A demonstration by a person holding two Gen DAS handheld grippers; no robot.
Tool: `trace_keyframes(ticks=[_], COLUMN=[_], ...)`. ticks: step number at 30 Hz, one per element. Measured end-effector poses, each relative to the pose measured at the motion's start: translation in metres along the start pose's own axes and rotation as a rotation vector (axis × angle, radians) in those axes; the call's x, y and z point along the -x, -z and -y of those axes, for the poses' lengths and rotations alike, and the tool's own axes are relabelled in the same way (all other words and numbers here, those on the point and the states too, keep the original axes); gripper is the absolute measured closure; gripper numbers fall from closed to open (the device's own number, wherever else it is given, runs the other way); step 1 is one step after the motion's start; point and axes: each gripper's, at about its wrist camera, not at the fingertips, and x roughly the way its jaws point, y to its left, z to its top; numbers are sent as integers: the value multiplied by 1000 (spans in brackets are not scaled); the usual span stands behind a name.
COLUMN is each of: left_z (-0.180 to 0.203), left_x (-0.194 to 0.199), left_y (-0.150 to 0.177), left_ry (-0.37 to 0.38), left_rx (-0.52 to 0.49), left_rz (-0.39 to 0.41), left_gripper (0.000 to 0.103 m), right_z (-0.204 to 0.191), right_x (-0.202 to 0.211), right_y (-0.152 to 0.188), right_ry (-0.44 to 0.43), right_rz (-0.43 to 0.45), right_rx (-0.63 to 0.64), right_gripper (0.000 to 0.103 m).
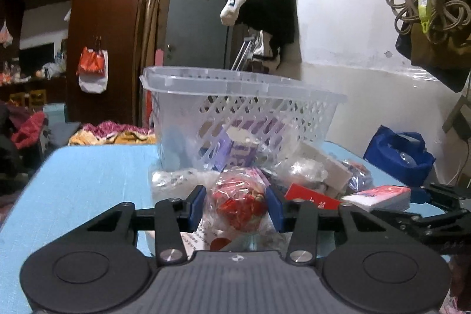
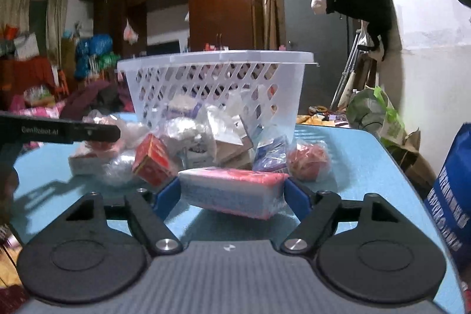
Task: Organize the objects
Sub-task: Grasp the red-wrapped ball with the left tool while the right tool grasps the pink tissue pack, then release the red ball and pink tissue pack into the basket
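A clear plastic basket (image 1: 235, 96) stands on the blue table, with several packets piled in front of it. My left gripper (image 1: 237, 205) is shut on a clear bag of red items (image 1: 237, 203), held just above the table. My right gripper (image 2: 232, 194) is shut on a pink and white wrapped pack (image 2: 232, 192), lifted slightly off the table; the pack also shows in the left wrist view (image 1: 379, 197). The basket (image 2: 217, 84) holds a few packets. The left gripper's arm (image 2: 59, 133) shows at the left of the right wrist view.
A red box (image 2: 151, 159), a bag of red items (image 2: 307, 159), a purple packet (image 2: 269, 158) and white bags lie before the basket. A blue bag (image 1: 400, 152) stands at the table's right edge. Clothes hang on the wall behind.
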Motion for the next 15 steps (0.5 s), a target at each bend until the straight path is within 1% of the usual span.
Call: trace_keyframes(ticks=[3, 10, 13, 15], left_z=[1, 0, -1, -4], left_x=[2, 7, 11, 17], left_y=[0, 0, -1, -6], left_ry=[1, -14, -25, -12], left_rx=[-14, -12, 3, 36], left_rz=[8, 40, 64, 80], left_gripper=[54, 54, 54, 54], right_z=[4, 4, 8, 11], right_x=[7, 20, 25, 28], right_y=[3, 5, 0, -8], right_ry=[-27, -42, -65, -77], right_rz=[44, 119, 139, 157], right_rx=[-23, -38, -67, -80], right_gripper=[24, 24, 25, 25])
